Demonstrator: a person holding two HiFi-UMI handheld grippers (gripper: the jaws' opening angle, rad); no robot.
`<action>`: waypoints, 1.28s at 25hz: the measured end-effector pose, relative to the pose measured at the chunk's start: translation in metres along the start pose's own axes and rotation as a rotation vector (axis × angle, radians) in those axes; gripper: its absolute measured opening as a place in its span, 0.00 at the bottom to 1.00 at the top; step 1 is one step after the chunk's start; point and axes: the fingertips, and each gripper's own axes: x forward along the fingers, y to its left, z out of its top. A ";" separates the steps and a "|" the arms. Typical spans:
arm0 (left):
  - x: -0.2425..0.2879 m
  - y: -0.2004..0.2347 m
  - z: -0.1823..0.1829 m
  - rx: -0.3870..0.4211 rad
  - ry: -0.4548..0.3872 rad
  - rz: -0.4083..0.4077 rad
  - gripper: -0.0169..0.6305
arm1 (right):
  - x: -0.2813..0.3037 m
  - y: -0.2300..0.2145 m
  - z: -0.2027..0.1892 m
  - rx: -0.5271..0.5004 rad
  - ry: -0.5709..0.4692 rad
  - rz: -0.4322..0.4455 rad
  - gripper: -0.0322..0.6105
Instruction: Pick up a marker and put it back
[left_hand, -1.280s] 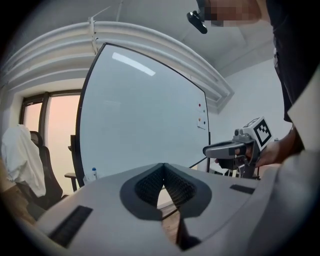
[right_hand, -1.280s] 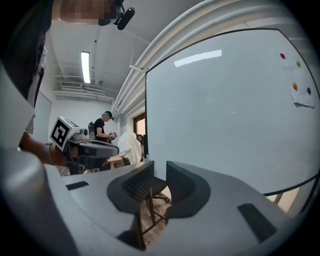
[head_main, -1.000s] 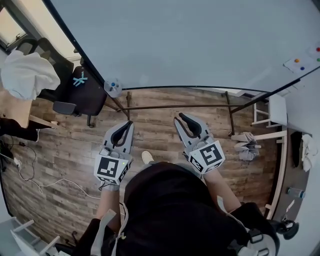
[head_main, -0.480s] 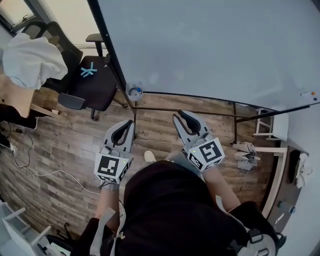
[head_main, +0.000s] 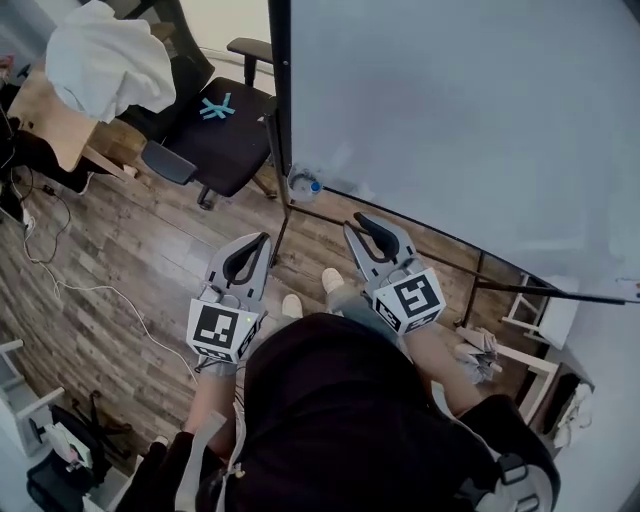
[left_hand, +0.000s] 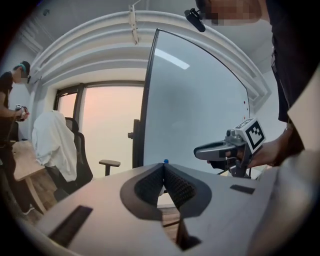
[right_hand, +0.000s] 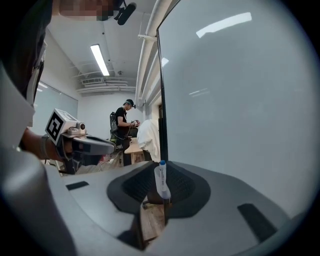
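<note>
Beside the whiteboard (right_hand: 240, 100), a blue-capped marker (right_hand: 160, 178).

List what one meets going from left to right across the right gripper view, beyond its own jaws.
left hand-held gripper → standing person → white cloth → blue-capped marker → whiteboard

The whiteboard (head_main: 450, 120) runs off the head view's top and right edges, the marker (head_main: 313, 186) at its lower left corner is too small there to make out, and a white cloth (head_main: 110, 60) hides the back of the far-left chair (head_main: 225, 145).
</note>
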 end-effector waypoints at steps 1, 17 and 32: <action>0.000 0.003 0.000 -0.008 0.001 0.026 0.04 | 0.006 -0.001 -0.001 -0.006 0.007 0.027 0.15; -0.036 0.026 -0.016 -0.073 0.029 0.363 0.04 | 0.075 0.002 -0.029 -0.089 0.070 0.267 0.16; -0.066 0.016 -0.031 -0.116 0.081 0.555 0.04 | 0.104 0.003 -0.046 -0.096 0.087 0.345 0.19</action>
